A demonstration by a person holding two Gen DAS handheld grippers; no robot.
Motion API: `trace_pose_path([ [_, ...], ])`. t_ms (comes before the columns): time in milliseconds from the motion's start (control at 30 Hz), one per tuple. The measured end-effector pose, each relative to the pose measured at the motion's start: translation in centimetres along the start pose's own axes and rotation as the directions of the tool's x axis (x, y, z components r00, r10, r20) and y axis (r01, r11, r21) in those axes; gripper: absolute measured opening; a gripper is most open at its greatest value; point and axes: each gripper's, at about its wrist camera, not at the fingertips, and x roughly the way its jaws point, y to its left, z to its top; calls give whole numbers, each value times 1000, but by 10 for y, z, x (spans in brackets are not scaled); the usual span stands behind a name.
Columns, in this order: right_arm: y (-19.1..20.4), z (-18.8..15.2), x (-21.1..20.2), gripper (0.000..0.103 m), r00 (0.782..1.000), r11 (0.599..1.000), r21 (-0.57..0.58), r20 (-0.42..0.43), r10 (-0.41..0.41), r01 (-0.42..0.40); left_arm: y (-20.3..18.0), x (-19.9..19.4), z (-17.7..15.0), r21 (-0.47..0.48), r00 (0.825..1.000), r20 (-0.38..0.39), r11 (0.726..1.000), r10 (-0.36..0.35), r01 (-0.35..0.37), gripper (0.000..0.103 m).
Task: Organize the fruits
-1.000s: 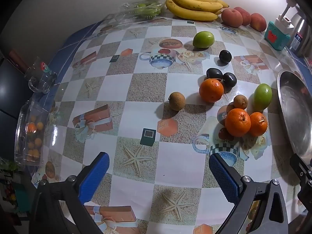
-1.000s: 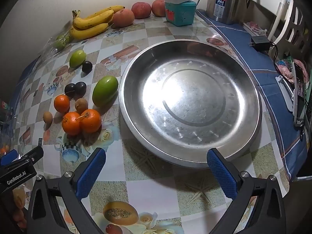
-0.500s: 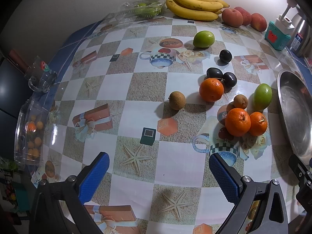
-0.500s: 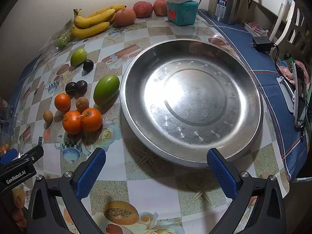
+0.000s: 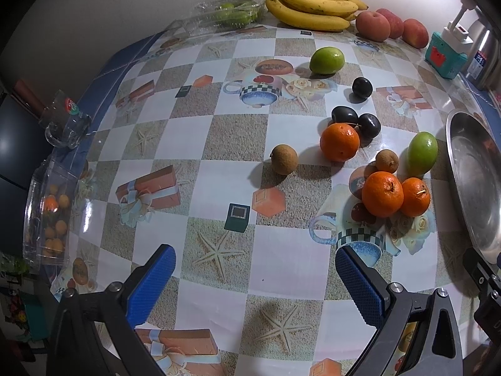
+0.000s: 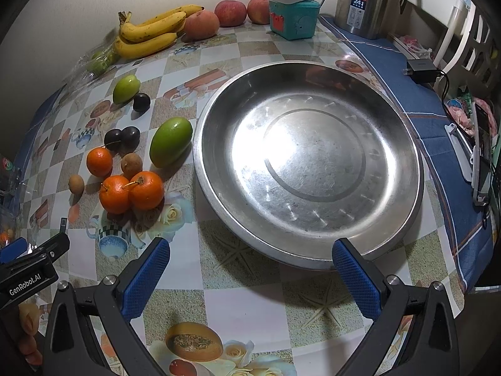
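1. Left gripper (image 5: 253, 277): jaws spread wide, nothing held; hovering over tablecloth, short of the fruit.
2. Right gripper (image 6: 250, 269): likewise released, empty, at near rim of steel basin (image 6: 418, 169).
3. Basin: no fruit in it yet.
4. Loose fruit, all left of basin: paired oranges (image 6: 131, 192) touching, green mango (image 6: 170, 145) just beside rim, dark plums (image 6: 122, 138), small brown fruits (image 5: 284, 163).
5. Risk: round fruit may be nudged & rolled if one jaw lands first; touching oranges likely disturbed together.
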Motion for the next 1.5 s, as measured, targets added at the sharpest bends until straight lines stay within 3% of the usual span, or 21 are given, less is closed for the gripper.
trace_pose_path([
  [133,0,0,0,103,999,999,-18,29,-38,38,0,1,-1,0,1000,2,1000,-1,1,103],
  [633,-1,0,-2,103,999,1000,1,44,6,-6,3,-10,-1,18,998,-52,999,31,-30,103],
  [700,0,-1,-3,103,1000,1000,-8,16,-12,12,3,-11,-1,8,999,-29,1000,25,-24,103],
  [1000,3,-2,-16,103,999,1000,-6,45,-5,5,12,-18,-1,-27,999,23,999,-29,30,103],
  [1133,7,-1,-20,103,999,1000,-14,42,3,-2,17,-23,4,-46,999,40,999,-16,18,103],
  [1267,9,6,-31,103,994,999,-8,105,43,-43,16,-35,15,-38,997,72,999,-22,25,103],
  [1400,18,23,-53,103,979,999,-15,199,55,-53,24,-52,39,-103,993,113,993,-39,50,103],
  [1500,30,40,-53,103,985,999,-29,173,20,-15,27,-56,55,-144,992,120,988,-41,59,103],
])
